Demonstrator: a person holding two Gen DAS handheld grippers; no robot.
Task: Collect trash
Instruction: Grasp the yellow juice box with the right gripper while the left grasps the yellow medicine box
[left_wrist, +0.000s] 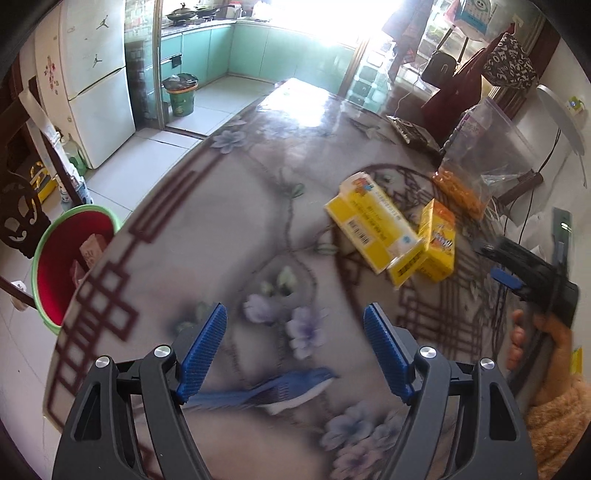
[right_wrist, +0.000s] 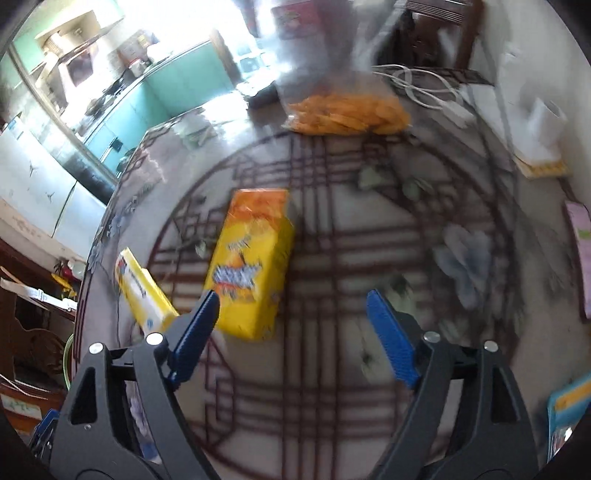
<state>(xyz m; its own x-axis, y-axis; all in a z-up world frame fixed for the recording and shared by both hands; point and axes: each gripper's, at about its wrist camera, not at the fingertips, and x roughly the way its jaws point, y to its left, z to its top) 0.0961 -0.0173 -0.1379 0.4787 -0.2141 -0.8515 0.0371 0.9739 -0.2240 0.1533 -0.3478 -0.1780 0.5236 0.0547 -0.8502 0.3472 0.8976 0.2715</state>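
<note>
1. Bin (left_wrist: 74, 258), red inside with a green rim, stands on the floor just beside the table (left_wrist: 207, 229), likely so trash can drop in; it holds some already.
2. Left gripper (left_wrist: 295, 350) hovers over the table, wide open and empty.
3. Yellow carton (left_wrist: 373, 225) lies touching the orange-yellow box (right_wrist: 251, 269).
4. Right gripper (right_wrist: 291, 336), wide open and empty, faces that box, probably its target.

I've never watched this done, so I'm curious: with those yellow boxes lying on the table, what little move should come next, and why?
Probably ease the right gripper forward and slightly left around the orange-yellow box. Its jaws are open and empty, and that box lies just ahead, partly outside the gap.
</note>
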